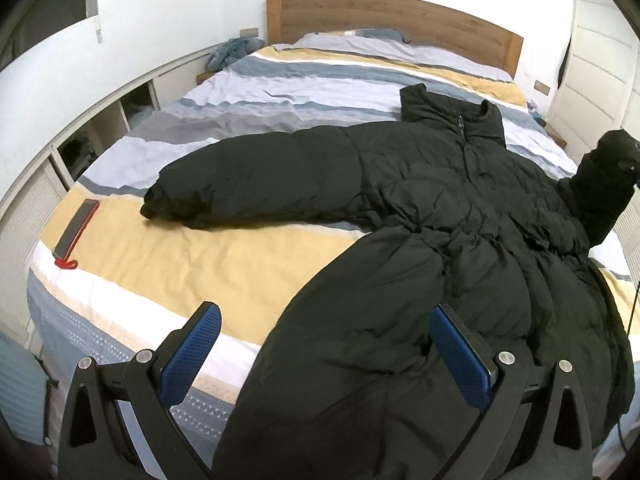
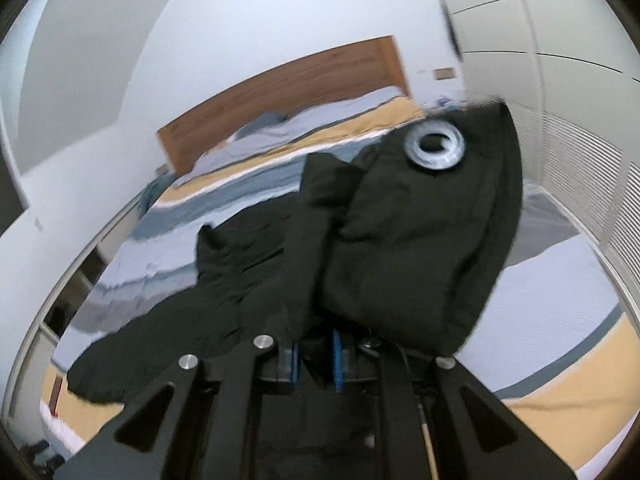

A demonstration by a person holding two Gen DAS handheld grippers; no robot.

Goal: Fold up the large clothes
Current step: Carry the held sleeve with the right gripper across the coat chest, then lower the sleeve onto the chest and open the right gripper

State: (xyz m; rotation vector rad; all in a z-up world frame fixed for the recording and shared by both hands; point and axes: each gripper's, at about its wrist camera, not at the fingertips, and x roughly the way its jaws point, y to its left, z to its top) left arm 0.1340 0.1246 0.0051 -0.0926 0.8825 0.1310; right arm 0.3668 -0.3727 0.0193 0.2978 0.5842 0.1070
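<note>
A large black puffer jacket [image 1: 440, 208] lies face up on the striped bed, collar toward the headboard. Its left sleeve [image 1: 248, 184] stretches out flat to the left. My left gripper [image 1: 324, 344] is open, with blue pads, over the jacket's bottom hem near the bed's foot. My right gripper [image 2: 316, 356] is shut on the jacket's right sleeve [image 2: 420, 232] and holds it lifted off the bed; a round silver patch [image 2: 436, 146] shows on the sleeve. That raised sleeve also shows at the right edge of the left wrist view [image 1: 600, 184].
A phone in a red case [image 1: 76, 228] lies on the bed at the left. A wooden headboard [image 1: 392, 20] stands at the far end. White shelves [image 1: 80, 136] run along the left, slatted cupboards [image 2: 580, 168] along the right. A blue cloth [image 1: 236, 50] lies by the headboard.
</note>
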